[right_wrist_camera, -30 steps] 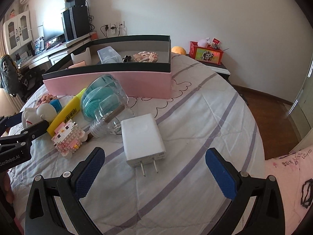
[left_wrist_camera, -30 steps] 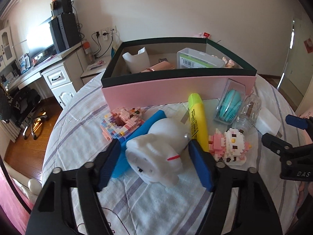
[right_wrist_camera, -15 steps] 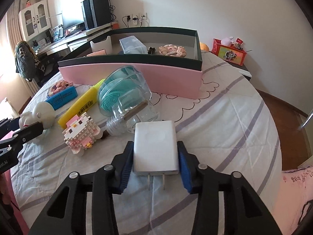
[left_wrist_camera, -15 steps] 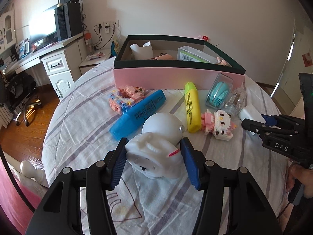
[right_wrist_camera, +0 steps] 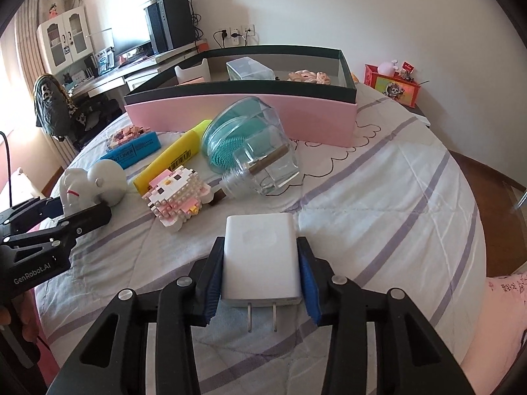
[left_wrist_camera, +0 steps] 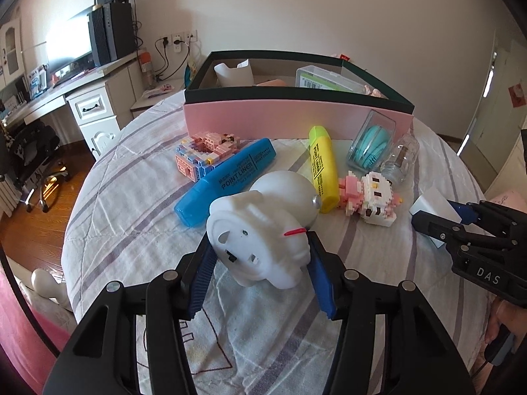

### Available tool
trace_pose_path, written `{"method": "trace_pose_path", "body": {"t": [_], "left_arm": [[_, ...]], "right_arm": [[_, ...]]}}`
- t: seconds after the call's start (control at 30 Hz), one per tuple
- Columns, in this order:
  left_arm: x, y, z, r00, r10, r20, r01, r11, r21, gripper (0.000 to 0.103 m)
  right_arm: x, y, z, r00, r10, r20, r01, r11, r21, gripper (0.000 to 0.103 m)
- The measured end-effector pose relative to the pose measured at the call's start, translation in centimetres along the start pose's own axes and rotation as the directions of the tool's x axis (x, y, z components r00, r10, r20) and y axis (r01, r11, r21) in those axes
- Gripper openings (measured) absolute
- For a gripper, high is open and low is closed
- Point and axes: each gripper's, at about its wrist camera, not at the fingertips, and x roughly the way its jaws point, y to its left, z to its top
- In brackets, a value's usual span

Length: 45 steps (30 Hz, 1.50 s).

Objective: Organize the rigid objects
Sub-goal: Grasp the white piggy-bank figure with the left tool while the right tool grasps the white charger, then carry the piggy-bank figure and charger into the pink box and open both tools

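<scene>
1. The white pig toy (left_wrist_camera: 260, 247) is clamped by the left hand-held gripper (left_wrist_camera: 260, 276) above the bench (left_wrist_camera: 131, 204).
2. The white charger (right_wrist_camera: 260, 260) is gripped by the right hand-held gripper (right_wrist_camera: 262, 279).
3. Highlighters and block figures are seen beyond.
4. The pink box (left_wrist_camera: 296, 115) is placed farthest.

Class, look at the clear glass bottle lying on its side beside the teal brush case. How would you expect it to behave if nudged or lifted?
The glass bottle lies on its side on the soft bedspread, so a nudge would probably roll it only a little. Its smooth clear walls look slippery for fingers. Being glass, it is likely fragile and fairly heavy for its size.
</scene>
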Motion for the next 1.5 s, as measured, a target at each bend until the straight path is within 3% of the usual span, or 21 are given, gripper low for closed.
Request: {"method": "trace_pose_path", "body": {"t": [0.27,0.53,0.7,0.9,1.07,1.2,1.43,1.5], "left_arm": [[-3.2,-1.1,1.4,0.996,-0.023,0.087,0.022,1.000,0.012,0.054],[-3.8,-2.9,5.3,0.989,-0.027,0.149,0.020,0.998,0.053,0.054],[-3.1,-2.9,8.6,0.985,-0.040,0.169,0.027,0.997,0.075,0.054],[-1.1,-2.6,14.5,0.979,0.004,0.203,-0.026,0.994,0.104,0.054],[4.0,-2.0,18.5,0.993,-0.001,0.122,-0.012,0.994,0.107,0.054],[8.6,-1.6,20.2,0.999,0.011,0.030,-0.014,0.993,0.115,0.054],[13.2,-1.9,20.6,0.996,0.063,-0.066,-0.054,0.990,0.130,0.055],[13.4,-1.9,20.6,0.996,0.068,-0.065,-0.059,0.990,0.130,0.064]], "right_arm": [[-1.9,-0.2,0.3,0.994,0.059,0.089,-0.062,0.997,0.039,0.041],[-4.2,1.3,3.9,0.979,0.075,0.192,-0.074,0.997,-0.012,0.041],[-4.4,1.6,6.7,0.972,0.075,0.223,-0.064,0.996,-0.054,0.041],[-4.3,1.2,11.4,0.961,0.060,0.270,-0.034,0.994,-0.100,0.041],[-2.0,0.5,15.9,0.962,0.039,0.270,-0.007,0.993,-0.117,0.041],[2.8,-0.7,18.8,0.981,0.015,0.194,0.007,0.994,-0.112,0.041],[9.9,-2.4,20.0,0.998,-0.005,0.066,0.011,0.996,-0.091,0.041],[10.8,-2.8,19.9,0.999,0.010,0.050,-0.006,0.997,-0.074,0.041]]}}
